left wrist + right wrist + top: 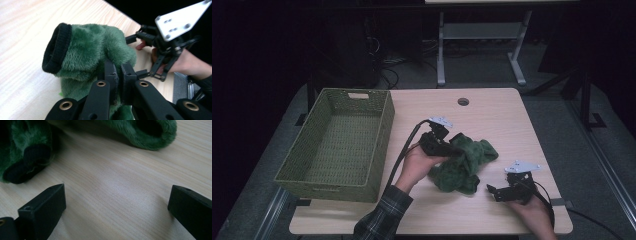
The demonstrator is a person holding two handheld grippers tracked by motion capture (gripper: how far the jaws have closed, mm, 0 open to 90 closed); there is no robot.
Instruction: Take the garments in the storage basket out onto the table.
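Sitting at the far left of the counter point(492, 107), a woven green basket point(337, 145) stands just beside the left claw point(451, 144), whose jaws are pinched nearly together on a fold of the green fleece garment point(464, 162) heaped at the counter's middle, while the right claw point(493, 191) rests near the garment's right edge, jaws spread wide with nothing between them. From the left gripper view the garment's black ribbed cuff point(56, 48) stands up clearly, a detail lost in the dim high view, and the right gripper view shows bare wood between its jaws. How much cloth sits between the left pads is hidden by the pile.
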